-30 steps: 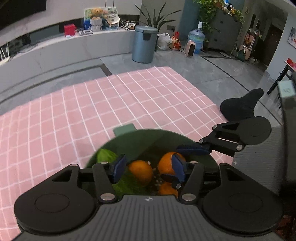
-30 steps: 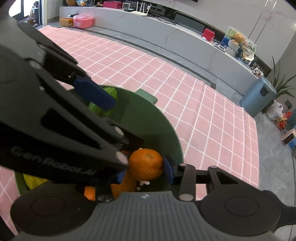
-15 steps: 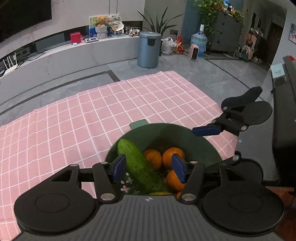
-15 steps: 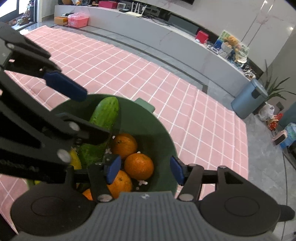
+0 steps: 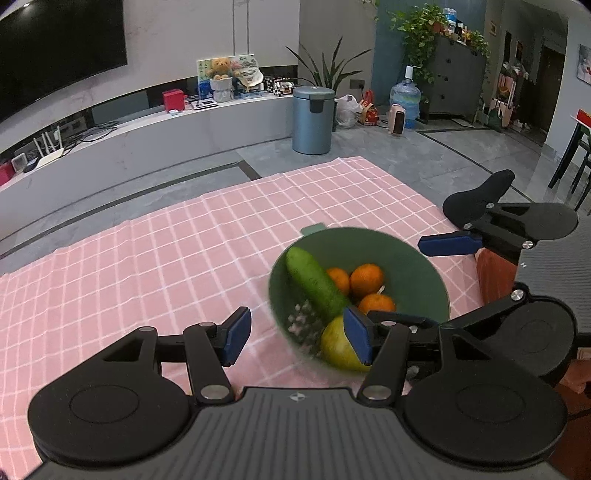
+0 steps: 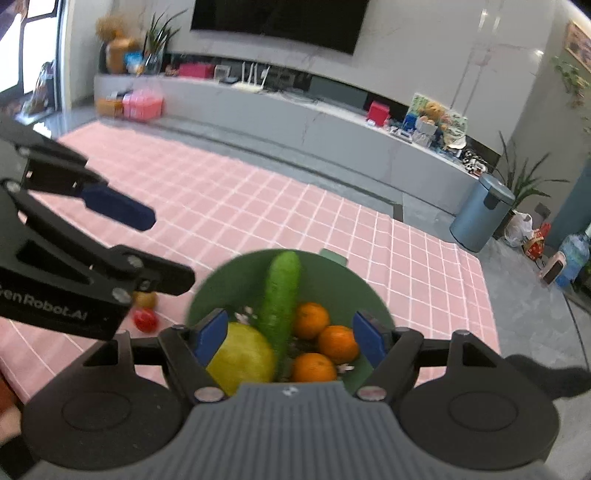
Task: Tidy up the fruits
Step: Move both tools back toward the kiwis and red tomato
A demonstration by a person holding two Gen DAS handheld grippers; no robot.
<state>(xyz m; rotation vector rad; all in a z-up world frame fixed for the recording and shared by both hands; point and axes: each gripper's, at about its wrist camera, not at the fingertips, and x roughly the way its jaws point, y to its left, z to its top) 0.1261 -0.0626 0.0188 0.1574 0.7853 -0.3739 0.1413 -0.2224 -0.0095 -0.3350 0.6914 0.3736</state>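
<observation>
Both claws lifted off green bowl (image 6: 369,295), right claw (image 6: 288,336) just opened, left claw (image 5: 295,338) open, both empty, three oranges (image 6: 338,343), one cucumber (image 6: 280,295)

Pink checked tablecloth (image 5: 155,258) covered the table. Round blue-grey metal bin (image 5: 313,120) stood on grey tiled floor (image 5: 461,155) near a large blue water bottle (image 5: 405,96). Black wall-mounted screen (image 6: 279,20) hung above.

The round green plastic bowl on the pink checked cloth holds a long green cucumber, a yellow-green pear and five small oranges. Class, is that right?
Not quite. The round green plastic bowl on the pink checked cloth holds the long green cucumber and yellow-green pear, but only three small oranges show, not five. The right wrist view shows this best.
</observation>
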